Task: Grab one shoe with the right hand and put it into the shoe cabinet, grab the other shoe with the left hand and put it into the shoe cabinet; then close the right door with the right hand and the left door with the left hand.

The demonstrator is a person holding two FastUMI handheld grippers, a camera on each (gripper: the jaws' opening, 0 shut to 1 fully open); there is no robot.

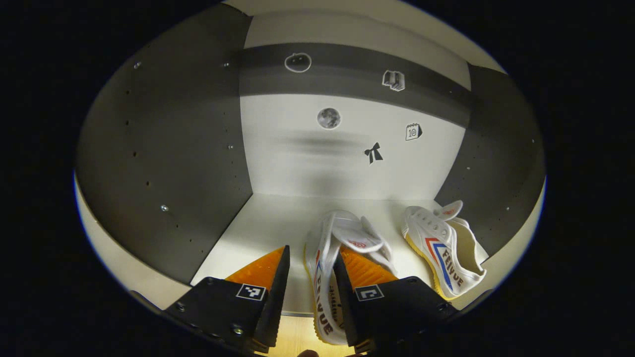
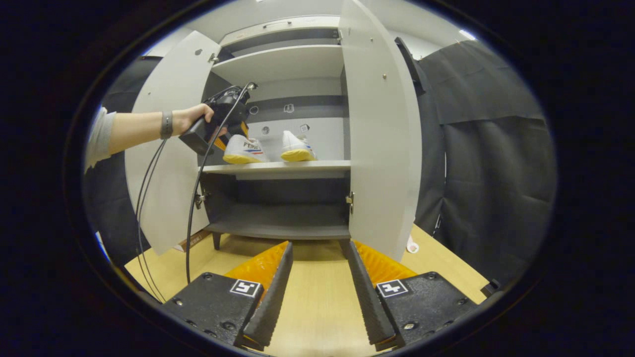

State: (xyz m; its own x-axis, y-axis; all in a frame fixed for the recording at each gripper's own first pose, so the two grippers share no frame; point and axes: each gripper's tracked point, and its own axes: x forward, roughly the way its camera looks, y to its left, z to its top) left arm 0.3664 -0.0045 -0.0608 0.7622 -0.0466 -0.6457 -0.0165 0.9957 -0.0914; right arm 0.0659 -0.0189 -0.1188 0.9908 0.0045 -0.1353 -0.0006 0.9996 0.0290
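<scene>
Two white canvas shoes with yellow soles stand on the shoe cabinet's middle shelf [image 1: 263, 223]. My left gripper [image 1: 312, 253] is open inside the cabinet. The side wall of the nearer shoe [image 1: 322, 282] lies between its fingers, with a gap on the left side. The other shoe [image 1: 446, 253] sits to the right, by the cabinet's side wall. In the right gripper view a hand holds that left gripper [image 2: 233, 141] at the left shoe [image 2: 243, 151], next to the second shoe [image 2: 297, 148]. My right gripper [image 2: 320, 245] is open, holds nothing, and is low in front of the cabinet.
Both cabinet doors stand wide open, the left door [image 2: 168, 148] and the right door [image 2: 377, 139]. Cables [image 2: 191, 213] hang from the left gripper down to the wooden floor [image 2: 317, 297]. A lower shelf [image 2: 283, 225] is bare. Black cloth [image 2: 486, 173] hangs at the right.
</scene>
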